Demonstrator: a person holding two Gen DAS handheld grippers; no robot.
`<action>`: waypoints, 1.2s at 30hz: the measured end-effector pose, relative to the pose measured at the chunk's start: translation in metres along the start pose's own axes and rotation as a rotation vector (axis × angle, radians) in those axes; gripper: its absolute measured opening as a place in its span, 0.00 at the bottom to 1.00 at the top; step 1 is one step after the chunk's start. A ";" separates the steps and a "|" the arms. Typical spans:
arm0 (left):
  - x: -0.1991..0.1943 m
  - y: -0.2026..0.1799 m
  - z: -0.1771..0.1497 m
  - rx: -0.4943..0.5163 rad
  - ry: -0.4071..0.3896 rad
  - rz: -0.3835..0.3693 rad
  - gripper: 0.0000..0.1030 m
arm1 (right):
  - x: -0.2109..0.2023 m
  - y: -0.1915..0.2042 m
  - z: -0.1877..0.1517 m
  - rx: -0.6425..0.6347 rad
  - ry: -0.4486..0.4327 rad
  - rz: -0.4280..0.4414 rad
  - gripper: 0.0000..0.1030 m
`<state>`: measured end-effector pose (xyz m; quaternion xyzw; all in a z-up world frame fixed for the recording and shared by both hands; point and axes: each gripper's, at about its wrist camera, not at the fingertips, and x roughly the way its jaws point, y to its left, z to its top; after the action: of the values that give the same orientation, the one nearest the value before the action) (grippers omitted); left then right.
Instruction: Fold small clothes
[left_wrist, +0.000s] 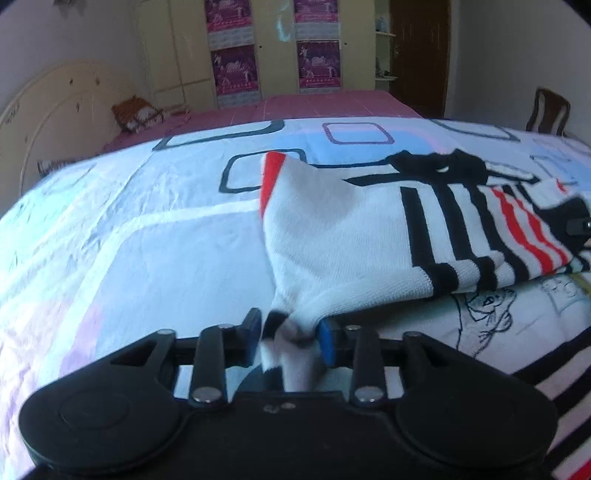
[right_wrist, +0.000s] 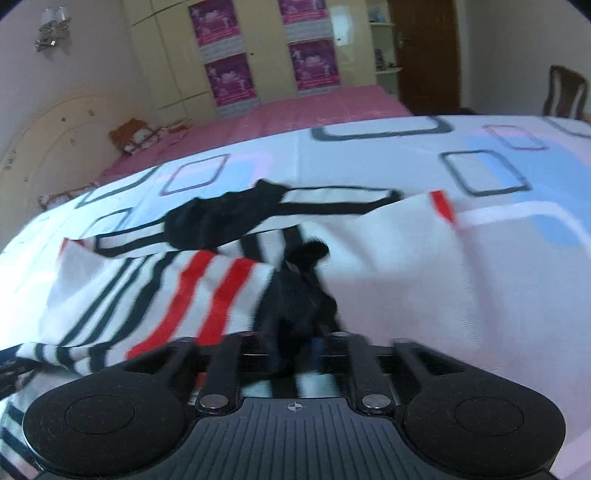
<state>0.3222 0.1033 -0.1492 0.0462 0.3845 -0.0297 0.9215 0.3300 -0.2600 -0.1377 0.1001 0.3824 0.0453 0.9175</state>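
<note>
Left gripper (left_wrist: 290, 334): clamped on the striped sweater's (left_wrist: 343, 236) bunched corner.
Right gripper (right_wrist: 295, 350): pinched its black trim.
Ahead: patterned bedsheet (left_wrist: 147, 229), pink bed (right_wrist: 303, 107), wardrobe (left_wrist: 273, 48).

One small garment (left_wrist: 354, 236), white with black and red stripes, lies on one bed (left_wrist: 155, 236), at about 3 o'clock in the left wrist view. Two claws are there: the left claw (left_wrist: 291, 334) at 6 o'clock in its own view, and the right claw (right_wrist: 295, 350) at 6 o'clock in the other. On the wardrobe (left_wrist: 184, 51) at 12 o'clock I count four purple posters (left_wrist: 236, 68). One wooden chair (left_wrist: 548, 110) stands at 2 o'clock, one patterned cushion (left_wrist: 136, 112) at 10 o'clock.
</note>
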 end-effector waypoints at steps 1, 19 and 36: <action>-0.003 0.004 0.000 -0.022 0.009 -0.013 0.35 | -0.004 -0.005 0.001 0.009 -0.010 -0.001 0.45; 0.046 0.022 0.065 -0.226 0.011 -0.073 0.51 | 0.015 -0.017 0.015 0.086 0.004 0.063 0.44; 0.104 0.042 0.071 -0.355 -0.056 0.003 0.11 | 0.029 0.009 0.022 -0.092 -0.056 0.049 0.08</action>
<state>0.4488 0.1349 -0.1706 -0.1174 0.3576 0.0387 0.9257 0.3656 -0.2500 -0.1407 0.0683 0.3516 0.0823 0.9300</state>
